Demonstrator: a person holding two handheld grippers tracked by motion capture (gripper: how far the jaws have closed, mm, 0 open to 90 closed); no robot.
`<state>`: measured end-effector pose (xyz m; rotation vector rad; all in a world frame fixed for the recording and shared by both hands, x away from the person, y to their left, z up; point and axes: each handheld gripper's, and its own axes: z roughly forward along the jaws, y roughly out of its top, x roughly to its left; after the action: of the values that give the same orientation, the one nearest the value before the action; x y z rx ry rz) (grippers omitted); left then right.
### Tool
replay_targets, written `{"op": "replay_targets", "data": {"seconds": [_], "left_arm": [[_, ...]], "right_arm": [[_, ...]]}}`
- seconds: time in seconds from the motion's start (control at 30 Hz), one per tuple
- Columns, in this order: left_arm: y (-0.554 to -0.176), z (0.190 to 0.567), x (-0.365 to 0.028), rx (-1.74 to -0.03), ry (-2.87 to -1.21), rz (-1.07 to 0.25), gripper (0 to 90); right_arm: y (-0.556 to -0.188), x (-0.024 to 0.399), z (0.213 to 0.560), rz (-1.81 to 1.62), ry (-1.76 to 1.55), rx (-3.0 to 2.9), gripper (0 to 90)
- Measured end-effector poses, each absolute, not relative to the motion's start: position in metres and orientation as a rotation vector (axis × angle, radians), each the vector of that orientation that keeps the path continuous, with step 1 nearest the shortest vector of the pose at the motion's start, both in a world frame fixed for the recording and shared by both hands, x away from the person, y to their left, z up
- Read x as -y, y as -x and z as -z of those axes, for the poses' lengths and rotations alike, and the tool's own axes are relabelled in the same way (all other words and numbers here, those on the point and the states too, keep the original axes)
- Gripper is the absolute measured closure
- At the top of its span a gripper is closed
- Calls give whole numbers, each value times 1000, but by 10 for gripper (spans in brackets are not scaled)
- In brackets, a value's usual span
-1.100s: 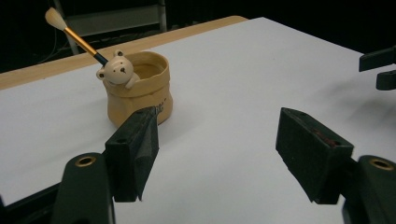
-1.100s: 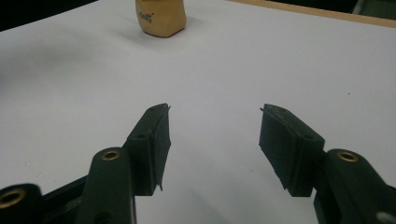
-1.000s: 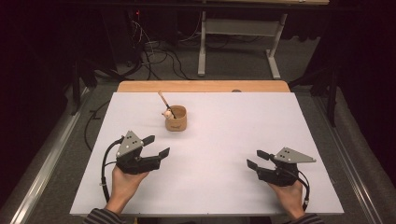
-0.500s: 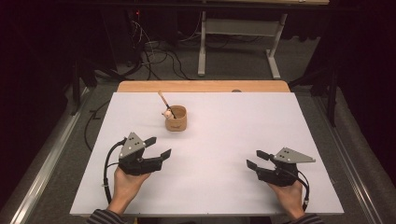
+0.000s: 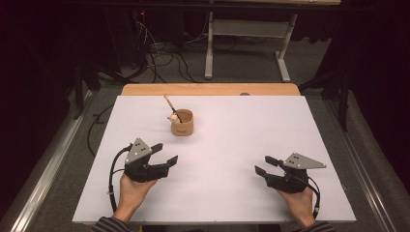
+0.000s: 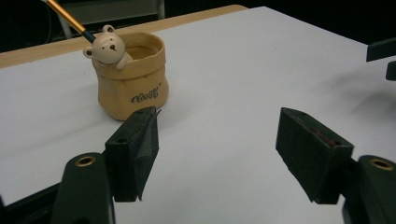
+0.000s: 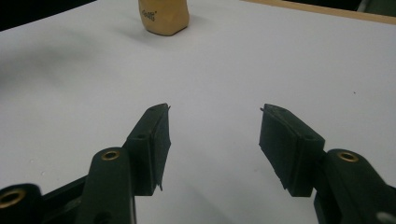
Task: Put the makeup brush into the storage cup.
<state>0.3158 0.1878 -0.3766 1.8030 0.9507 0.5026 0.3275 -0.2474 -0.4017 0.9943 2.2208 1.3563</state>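
1. High view showed two grippers on one white table (image 5: 300, 121): the left gripper (image 5: 165, 154) and the right gripper (image 5: 263, 165), each held in one hand, both low over the near half of the top.
2. One tan cup (image 5: 182, 123) stood ahead of the left gripper, near but apart from it, and well away from the right gripper, ahead and toward the left one.
3. One brush (image 5: 171, 107) leaned out of the cup, tilted away from both grippers; one small bear figure (image 6: 108, 45) hung over the rim on the side facing the left gripper.
4. Left gripper view showed its jaws standing wide with only bare table between them; the cup sat just beyond the left-hand jaw.
5. Right gripper view showed its jaws also parted, gripping nothing, the cup (image 7: 164, 16) far ahead.
6. Bare tabletop lay between the two grippers and ahead of the right one up to the far wooden edge strip (image 5: 212, 89); the table's near edge ran just behind both hands.
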Motion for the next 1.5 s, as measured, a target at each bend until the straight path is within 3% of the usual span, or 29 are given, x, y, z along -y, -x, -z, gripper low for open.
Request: {"op": "replay_targets", "data": {"seconds": [1.5], "left_arm": [[-314,400,-198,-1019,-1789,-508,309]], "right_arm": [[-325,250,403,-1362,-993,-2238,442]]}}
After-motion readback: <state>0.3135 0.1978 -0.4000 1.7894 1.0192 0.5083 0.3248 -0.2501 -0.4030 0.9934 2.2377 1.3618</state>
